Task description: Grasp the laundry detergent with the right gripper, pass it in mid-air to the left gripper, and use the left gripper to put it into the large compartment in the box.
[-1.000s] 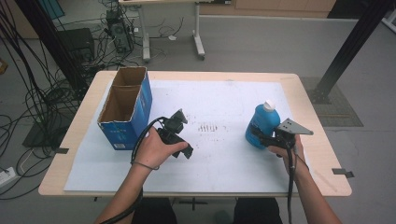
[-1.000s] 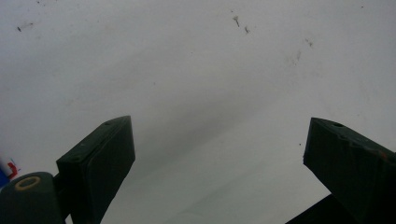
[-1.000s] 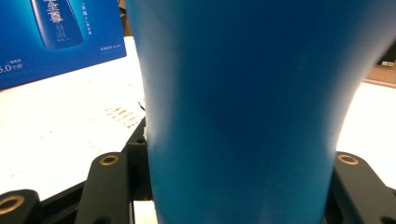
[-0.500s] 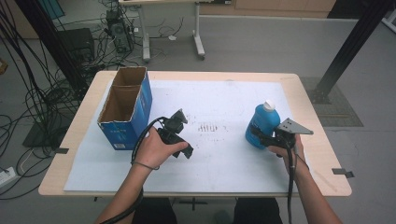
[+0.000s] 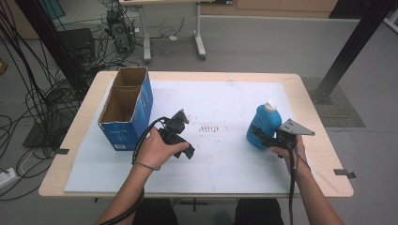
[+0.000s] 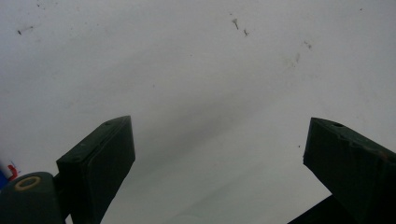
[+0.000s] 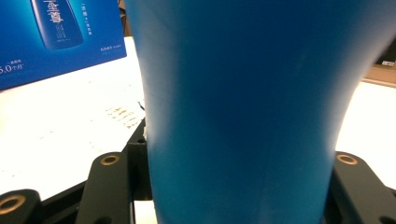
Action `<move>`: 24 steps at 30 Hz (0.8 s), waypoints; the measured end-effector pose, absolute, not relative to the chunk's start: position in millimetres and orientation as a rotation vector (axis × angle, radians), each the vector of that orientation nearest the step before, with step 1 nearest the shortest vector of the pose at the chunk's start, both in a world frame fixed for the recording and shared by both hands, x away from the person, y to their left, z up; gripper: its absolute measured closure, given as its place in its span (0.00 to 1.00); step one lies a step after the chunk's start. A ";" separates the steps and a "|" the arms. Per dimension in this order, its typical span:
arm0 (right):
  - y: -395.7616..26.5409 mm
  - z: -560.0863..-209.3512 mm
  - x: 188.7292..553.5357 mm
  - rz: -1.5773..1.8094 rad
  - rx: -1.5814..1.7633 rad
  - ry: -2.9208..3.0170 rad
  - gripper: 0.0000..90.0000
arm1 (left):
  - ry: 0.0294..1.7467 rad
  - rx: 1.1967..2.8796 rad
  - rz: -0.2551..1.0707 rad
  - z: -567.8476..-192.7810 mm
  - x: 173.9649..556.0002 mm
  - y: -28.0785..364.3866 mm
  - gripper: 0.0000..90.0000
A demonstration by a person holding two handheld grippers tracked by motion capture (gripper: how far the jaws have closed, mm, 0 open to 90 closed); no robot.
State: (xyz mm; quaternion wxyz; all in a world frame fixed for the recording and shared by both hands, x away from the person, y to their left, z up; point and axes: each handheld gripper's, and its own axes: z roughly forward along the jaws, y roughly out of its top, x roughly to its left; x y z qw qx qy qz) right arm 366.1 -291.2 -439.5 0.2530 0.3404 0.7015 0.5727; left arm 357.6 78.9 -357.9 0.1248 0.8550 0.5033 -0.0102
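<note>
Gripping blue bottle (image 5: 264, 125) low, right gripper (image 5: 263, 138) clamped; smooth, stiff plastic, probably slippery. Left gripper (image 5: 180, 143), nine o'clock, wide open, empty.

place: lab | signs: cable bundles (image 5: 42, 70) on grey floor, black rig post (image 5: 352, 51), paper-covered table (image 5: 291, 79)

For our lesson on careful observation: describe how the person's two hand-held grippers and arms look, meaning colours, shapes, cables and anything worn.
Both grippers are black, each with two blocky jaws. The left gripper trails a black cable looping beside the wrist, which wears a thin band. The right gripper carries a grey three-cornered plate on top, and its black cable runs down along the forearm. Both forearms are bare, with no sleeves in view.
</note>
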 end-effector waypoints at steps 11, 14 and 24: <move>-291.0 -440.1 365.6 1.559 0.922 1.900 0.48 | 1.462 2.492 -0.029 -356.8 357.7 77.1 0.10; -291.0 -440.2 365.5 1.559 0.923 1.900 0.48 | 1.465 2.490 -0.029 -357.1 357.3 77.2 0.10; -291.2 -440.5 365.6 1.564 0.924 1.897 0.48 | 1.461 2.498 -0.029 -356.7 357.2 75.3 0.10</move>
